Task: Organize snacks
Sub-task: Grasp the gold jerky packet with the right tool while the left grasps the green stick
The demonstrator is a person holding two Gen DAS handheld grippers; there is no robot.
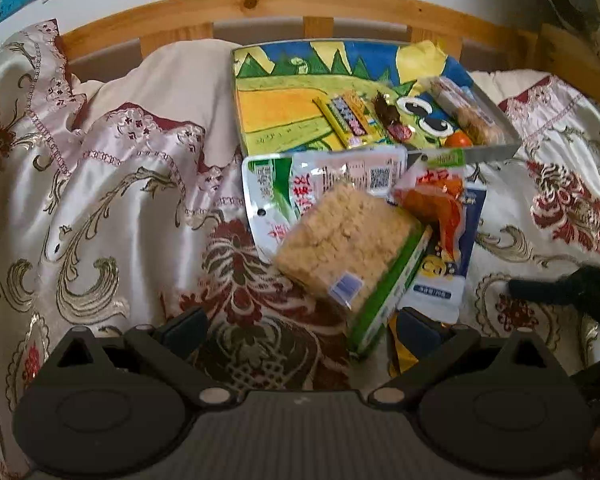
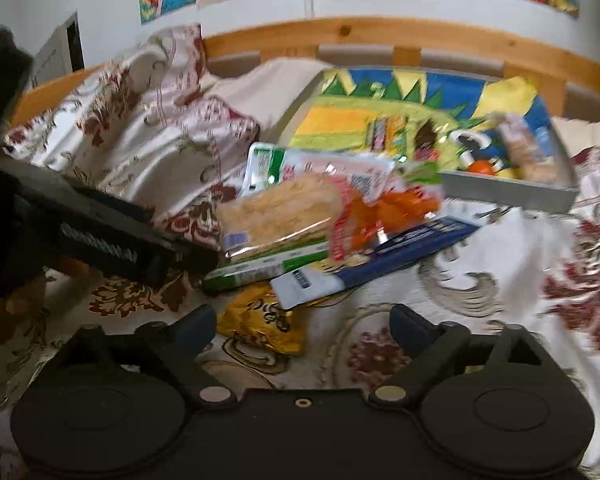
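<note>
A heap of snack packets is lying on a patterned bedspread [image 1: 112, 184] spread over a bed, and the painted tray [image 1: 284, 104] behind it is being taken as the landmark. The tray is sitting in front of the wooden bed rail [image 1: 252, 0], and small wrapped sweets [image 1: 352, 116] and a biscuit pack [image 1: 472, 112] are being held inside it toward its right end.

Just in front of the tray's near edge, a white and green pouch [image 1: 276, 184] is being overlapped by a clear pack of crisp rice cake [image 1: 340, 248]. An orange snack pouch [image 1: 440, 200] is resting beside that pack, on top of a blue and white packet [image 1: 452, 276]. Farther from the tray, a yellow packet [image 2: 264, 320] is lying at the front of the heap.

The left hand-held gripper [image 1: 300, 332] is being held open, its right finger [image 1: 416, 332] close to the green edge of the rice cake pack, with nothing pinched. The right hand-held gripper [image 2: 302, 326] is also being held open over the bedspread, the yellow packet lying just ahead of its left finger [image 2: 196, 324], ungripped.
</note>
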